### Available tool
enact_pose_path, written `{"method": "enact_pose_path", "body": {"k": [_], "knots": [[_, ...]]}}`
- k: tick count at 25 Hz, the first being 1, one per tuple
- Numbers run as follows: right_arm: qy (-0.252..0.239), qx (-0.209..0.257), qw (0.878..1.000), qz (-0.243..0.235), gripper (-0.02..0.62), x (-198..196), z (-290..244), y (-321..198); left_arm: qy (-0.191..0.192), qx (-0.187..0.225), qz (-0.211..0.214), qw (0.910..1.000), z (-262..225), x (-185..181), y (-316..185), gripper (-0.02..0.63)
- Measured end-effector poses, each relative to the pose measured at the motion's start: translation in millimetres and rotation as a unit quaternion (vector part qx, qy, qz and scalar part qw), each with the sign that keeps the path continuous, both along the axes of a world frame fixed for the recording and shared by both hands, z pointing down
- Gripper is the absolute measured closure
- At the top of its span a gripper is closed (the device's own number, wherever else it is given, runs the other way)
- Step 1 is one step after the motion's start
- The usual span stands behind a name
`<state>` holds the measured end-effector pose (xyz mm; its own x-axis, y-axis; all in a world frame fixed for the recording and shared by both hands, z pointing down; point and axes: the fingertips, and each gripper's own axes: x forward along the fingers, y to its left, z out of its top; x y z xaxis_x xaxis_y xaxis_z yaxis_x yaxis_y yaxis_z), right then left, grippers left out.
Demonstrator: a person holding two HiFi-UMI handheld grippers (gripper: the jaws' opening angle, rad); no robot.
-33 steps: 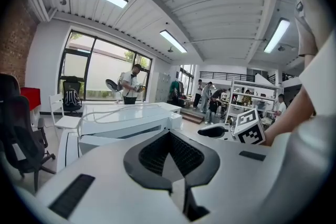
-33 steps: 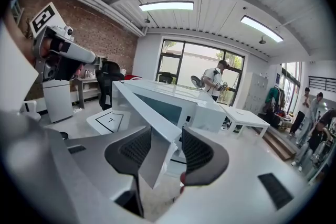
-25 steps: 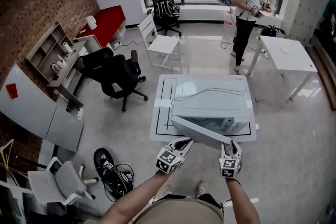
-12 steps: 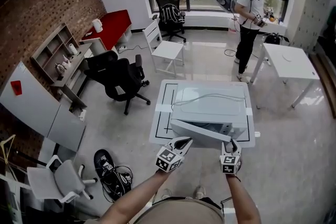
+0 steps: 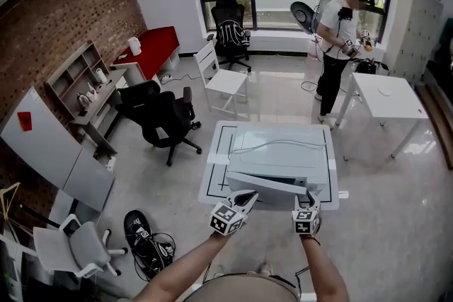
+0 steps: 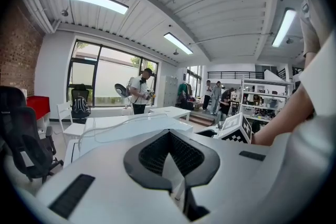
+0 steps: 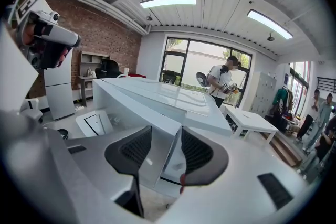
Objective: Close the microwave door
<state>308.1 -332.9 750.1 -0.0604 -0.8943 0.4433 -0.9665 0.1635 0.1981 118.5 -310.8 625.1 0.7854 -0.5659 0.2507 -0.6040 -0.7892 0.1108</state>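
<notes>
A white microwave stands on a small white table just ahead of me, a cable lying across its top. Its door hangs ajar, hinged at the left, with the free edge at the right front. My right gripper is shut on that free edge; in the right gripper view the door runs between the two pads. My left gripper hovers near the door's left front, shut and holding nothing. In the left gripper view the microwave lies beyond the closed jaws.
Black office chairs and a white chair stand to the left and behind. A person stands by a white table at the back right. A bag and cables lie on the floor at my left.
The door has swung closer to the microwave body with my right gripper on its edge. The gap is narrower. Both grippers have moved forward a little.
</notes>
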Motion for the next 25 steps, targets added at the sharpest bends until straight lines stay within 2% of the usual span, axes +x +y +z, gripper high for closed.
{"method": "enact_pose_path", "body": {"k": [6,25], "knots": [[0.013,0.001,1.000,0.019,0.410,7.5,0.1,-8.5,-0.002,0.006,0.001,1.0000,-5.2,4.6,-2.7,0.601],[-0.011,-0.015,0.998,0.065,0.420,12.7,8.3,-25.6,-0.007,-0.003,-0.004,1.0000,-1.7,1.4,-7.8,0.601]]}}
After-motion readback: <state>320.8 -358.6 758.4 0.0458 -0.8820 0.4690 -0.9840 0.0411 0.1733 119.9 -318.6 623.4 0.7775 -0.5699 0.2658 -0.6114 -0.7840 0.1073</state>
